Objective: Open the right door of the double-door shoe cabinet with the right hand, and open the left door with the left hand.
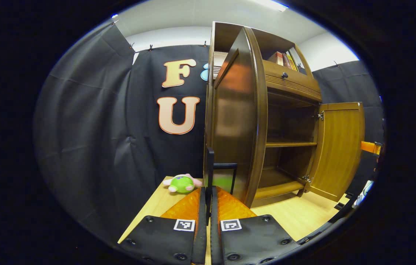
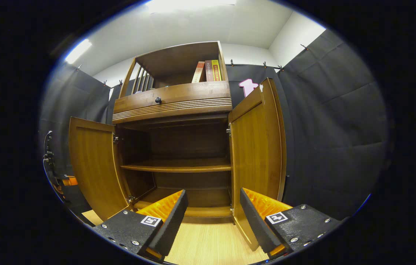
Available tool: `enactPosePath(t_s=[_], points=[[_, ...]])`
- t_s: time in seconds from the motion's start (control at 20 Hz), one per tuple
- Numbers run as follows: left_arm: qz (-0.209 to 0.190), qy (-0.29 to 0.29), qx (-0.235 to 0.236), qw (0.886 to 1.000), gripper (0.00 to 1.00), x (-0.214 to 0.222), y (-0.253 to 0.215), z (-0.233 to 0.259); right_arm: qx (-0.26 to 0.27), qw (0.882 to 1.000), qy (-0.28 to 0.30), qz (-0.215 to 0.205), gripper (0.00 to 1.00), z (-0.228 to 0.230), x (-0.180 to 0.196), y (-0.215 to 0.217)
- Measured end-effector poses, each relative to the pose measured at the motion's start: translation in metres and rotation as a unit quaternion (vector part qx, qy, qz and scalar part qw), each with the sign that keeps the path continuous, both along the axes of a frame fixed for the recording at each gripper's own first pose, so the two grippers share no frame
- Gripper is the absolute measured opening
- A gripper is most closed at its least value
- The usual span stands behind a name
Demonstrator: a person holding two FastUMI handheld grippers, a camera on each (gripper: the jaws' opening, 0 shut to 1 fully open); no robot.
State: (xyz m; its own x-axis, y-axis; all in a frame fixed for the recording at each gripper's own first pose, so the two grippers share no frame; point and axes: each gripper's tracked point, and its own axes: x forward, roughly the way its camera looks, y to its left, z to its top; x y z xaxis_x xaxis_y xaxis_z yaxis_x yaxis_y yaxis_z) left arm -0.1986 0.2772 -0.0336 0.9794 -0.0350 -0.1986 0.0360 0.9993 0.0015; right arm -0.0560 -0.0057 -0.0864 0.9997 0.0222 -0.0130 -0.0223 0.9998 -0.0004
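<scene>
The brown wooden shoe cabinet stands with both doors swung open. In the left gripper view the left door shows nearly edge-on, close ahead. A thin black handle on its glossy outer face rises from between my left gripper's tips, which are shut on it. In the right gripper view my right gripper hangs open in front of the cabinet's lower shelf, holding nothing. The right door stands just beyond its right finger. The left door is swung out at the left.
A green plush toy lies on the light wooden floor board left of the cabinet. Books stand in the top compartment above a drawer with a black knob. Black cloth walls close in on both sides.
</scene>
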Motion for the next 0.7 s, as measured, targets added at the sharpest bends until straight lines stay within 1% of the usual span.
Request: enactPosePath(t_s=[0.05,0.1,0.45,0.5,0.6,0.65,0.7], points=[[0.001,0.0,0.002,1.0,0.12,-0.002,0.001,0.001,0.0,1.0,0.001,0.0,0.88,0.002,0.001,0.001],[0.003,0.0,0.004,1.0,0.12,-0.004,0.004,0.001,0.0,1.0,0.001,0.001,0.99,0.002,0.002,0.002],[0.019,0.0,0.017,1.0,0.12,-0.016,0.021,0.005,-0.004,1.0,0.009,0.013,0.99,-0.004,0.009,0.016],[0.027,0.001,0.018,0.999,0.12,-0.019,0.024,0.006,-0.005,1.0,0.009,0.014,0.99,-0.003,0.009,0.017],[0.024,-0.002,0.008,1.0,0.03,-0.024,0.028,0.012,-0.006,1.0,0.01,0.015,0.99,-0.004,0.008,0.017],[0.022,-0.004,-0.001,1.0,0.04,-0.03,0.025,0.015,-0.006,1.0,0.01,0.015,0.99,-0.004,0.007,0.016],[0.02,-0.006,-0.006,1.0,0.07,-0.033,0.021,0.019,-0.005,1.0,0.01,0.014,0.99,-0.004,0.007,0.015]])
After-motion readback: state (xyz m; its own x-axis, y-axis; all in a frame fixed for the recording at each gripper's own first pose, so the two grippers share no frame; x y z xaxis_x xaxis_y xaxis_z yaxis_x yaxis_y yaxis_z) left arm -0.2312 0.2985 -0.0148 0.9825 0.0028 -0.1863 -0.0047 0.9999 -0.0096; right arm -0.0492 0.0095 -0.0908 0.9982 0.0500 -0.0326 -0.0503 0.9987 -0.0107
